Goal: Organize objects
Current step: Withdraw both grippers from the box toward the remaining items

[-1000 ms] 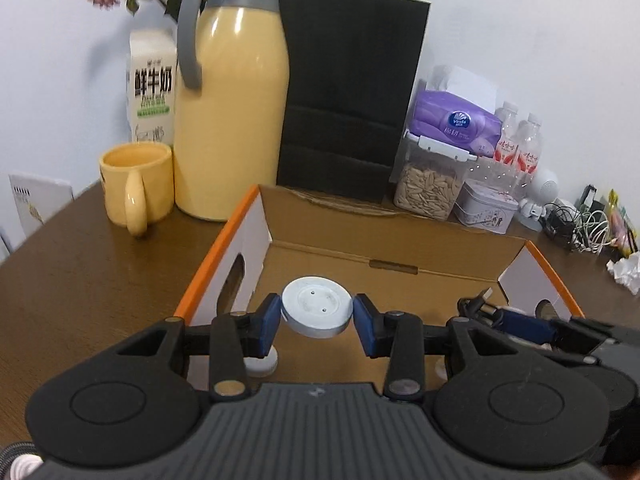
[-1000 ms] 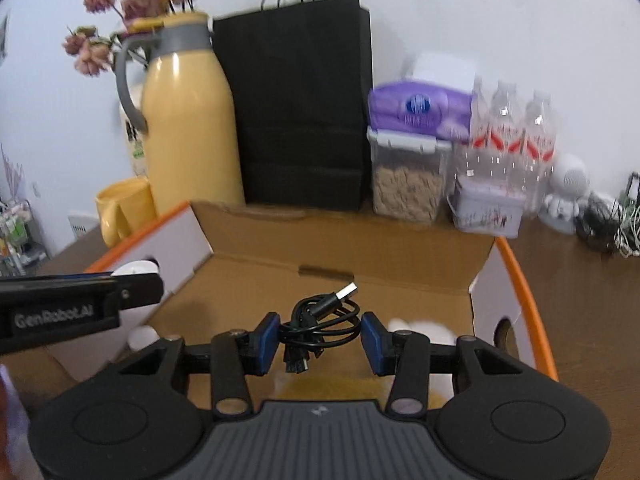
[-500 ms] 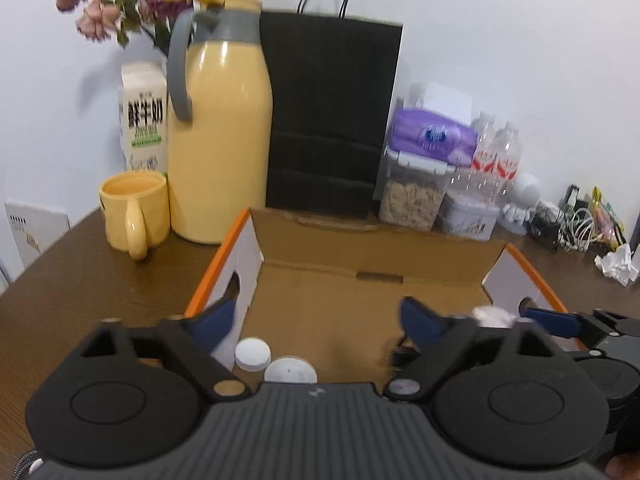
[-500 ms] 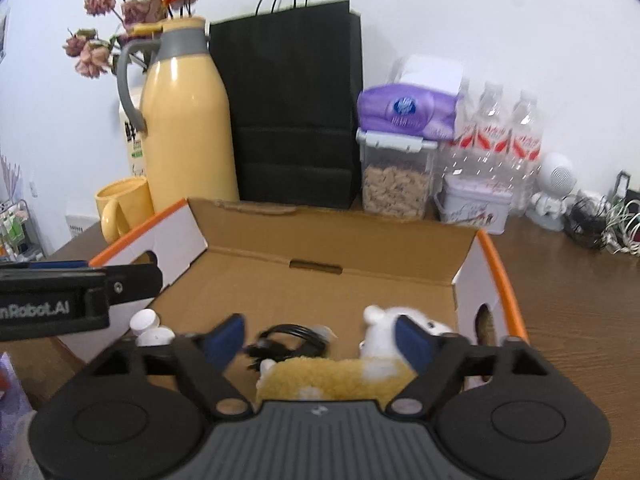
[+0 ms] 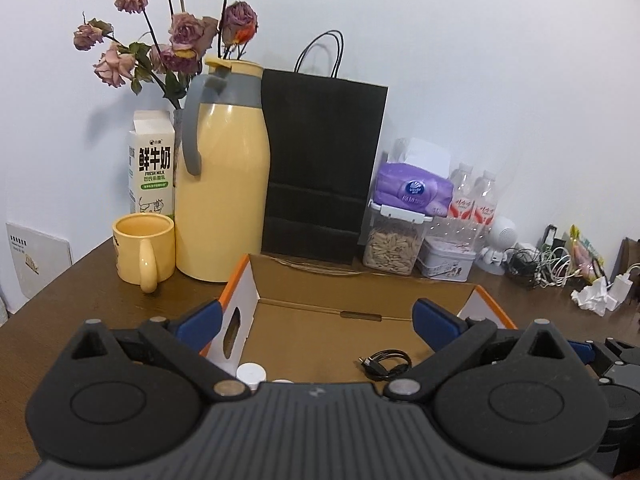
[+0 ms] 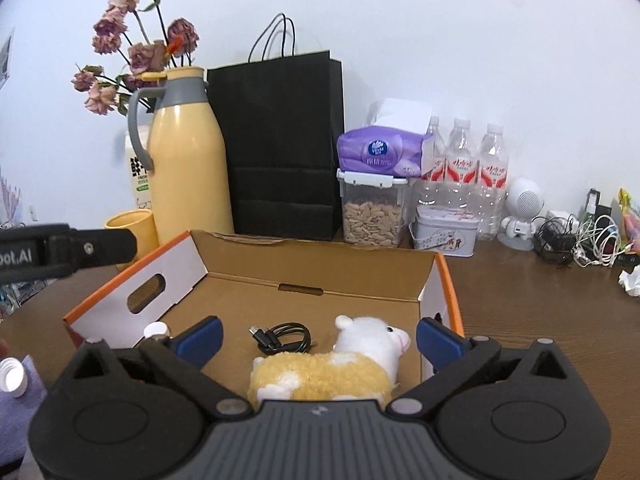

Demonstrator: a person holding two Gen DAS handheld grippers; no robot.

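An open cardboard box with orange edges lies on the brown table. On its floor are a coiled black cable and a white round cap. My left gripper hangs above the box's near side, its jaws opening wide with nothing between them. In the right wrist view the box also holds the cable and a yellow-and-white plush sheep. My right gripper is above them, jaws opening, pads touching nothing. The left gripper's body shows at the left.
Behind the box stand a yellow thermos jug, a yellow mug, a milk carton, a black paper bag, a seed container, a tin and water bottles. Tangled cables and crumpled paper lie right.
Both grippers went from shut to wide open. The left let go of a white disc and the right let go of the black cable, which lie in the box. Both pulled back and upward.
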